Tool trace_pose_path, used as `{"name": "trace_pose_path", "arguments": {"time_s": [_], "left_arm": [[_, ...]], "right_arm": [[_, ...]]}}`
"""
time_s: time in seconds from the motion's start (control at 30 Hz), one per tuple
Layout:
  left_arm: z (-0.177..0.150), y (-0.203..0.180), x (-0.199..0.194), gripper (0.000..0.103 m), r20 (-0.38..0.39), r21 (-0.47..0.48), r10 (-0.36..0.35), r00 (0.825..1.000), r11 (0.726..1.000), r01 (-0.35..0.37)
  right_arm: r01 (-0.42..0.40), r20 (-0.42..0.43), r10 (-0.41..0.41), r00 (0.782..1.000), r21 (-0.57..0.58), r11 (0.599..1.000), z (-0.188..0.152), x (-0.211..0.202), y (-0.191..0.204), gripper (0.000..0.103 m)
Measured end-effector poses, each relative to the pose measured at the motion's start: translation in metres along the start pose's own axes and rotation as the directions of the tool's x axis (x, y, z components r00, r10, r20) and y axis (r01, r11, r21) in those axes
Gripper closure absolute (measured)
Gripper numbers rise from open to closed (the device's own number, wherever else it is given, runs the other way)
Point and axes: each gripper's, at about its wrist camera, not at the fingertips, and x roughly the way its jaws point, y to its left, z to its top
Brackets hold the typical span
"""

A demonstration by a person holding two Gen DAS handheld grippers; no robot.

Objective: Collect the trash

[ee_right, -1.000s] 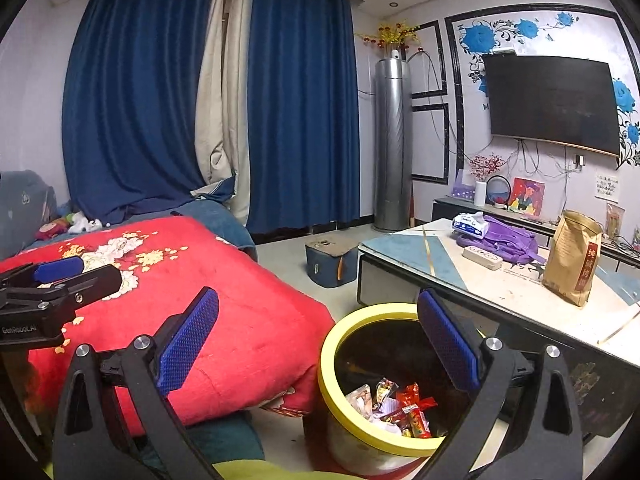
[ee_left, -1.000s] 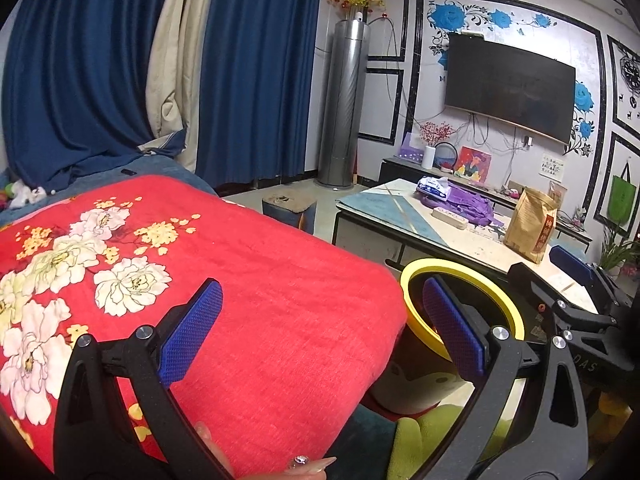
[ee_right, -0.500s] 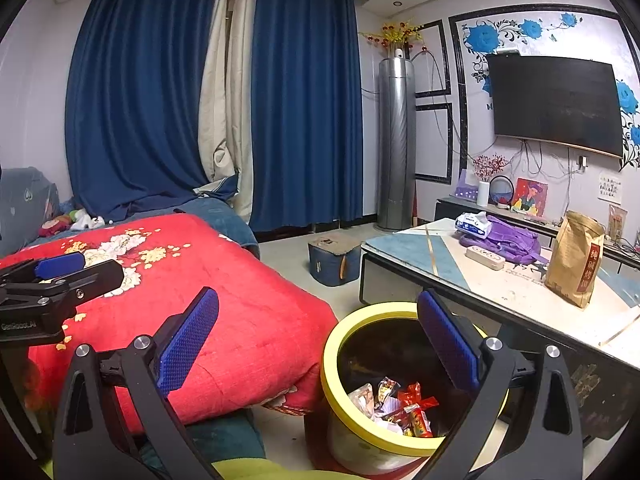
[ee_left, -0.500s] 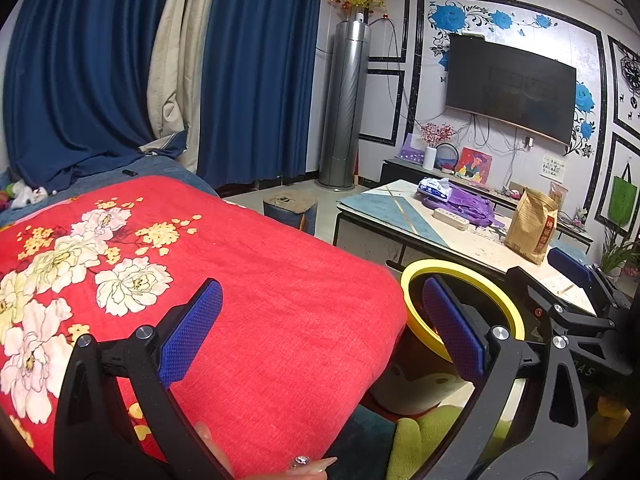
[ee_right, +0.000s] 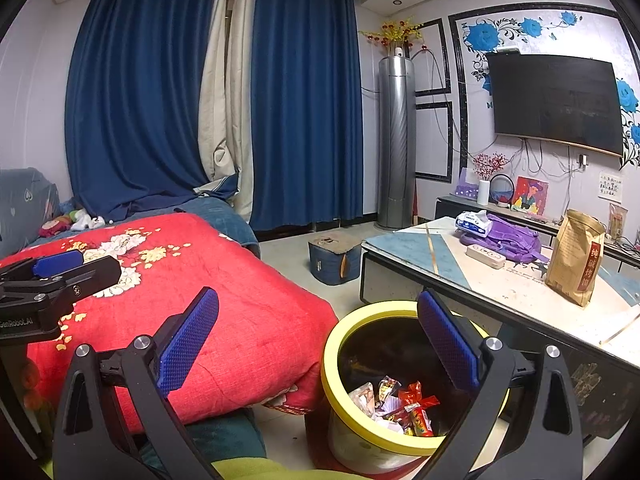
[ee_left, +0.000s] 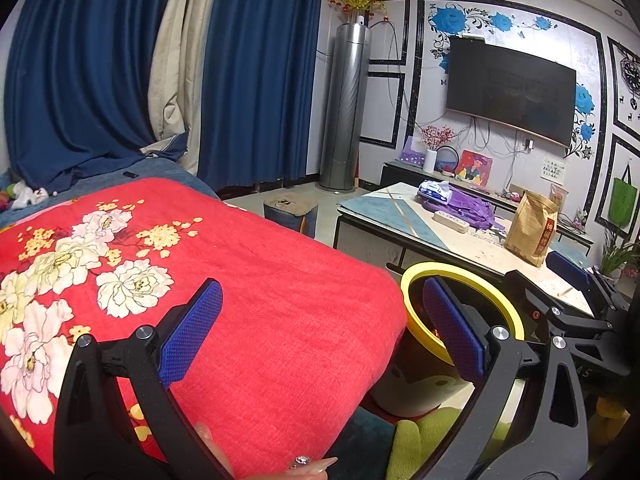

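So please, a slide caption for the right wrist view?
Open right gripper above yellow-rimmed bin holding snack wrappers.

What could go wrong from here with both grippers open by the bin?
1. The right gripper hangs open and empty over the bin; its finger could clip the yellow rim and tip it, spilling the wrappers.
2. The left gripper, also open, hovers low over the red quilt and could snag the cloth.
3. The two grippers sit close together and could collide.
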Motion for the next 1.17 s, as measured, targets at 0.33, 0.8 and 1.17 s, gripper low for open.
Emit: {"name": "trace_pose_path", "arguments": {"time_s": [0.33, 0.8, 1.17], "left_arm": [[0.000, 0.000, 0.000, 0.011, 0.000, 0.000, 0.000, 1.000, 1.000, 0.000], [0.002, 0.004, 0.009, 0.011, -0.046, -0.003, 0.052, 0.998, 0.999, -0.052], [0.010, 0.184, -0.044, 0.011, -0.153, -0.323, 0.473, 0.868, 0.806, -0.496]], "right_arm": [[0.000, 0.000, 0.000, 1.000, 0.000, 1.000, 0.000, 0.000, 0.000, 0.006], [-0.011, 0.001, 0.011, 1.000, 0.017, 1.000, 0.002, 0.005, 0.003, 0.006], [-0.508, -0.148, 0.489, 0.859, -0.141, 0.850, 0.038, 0.050, 0.183, 0.006]]}}
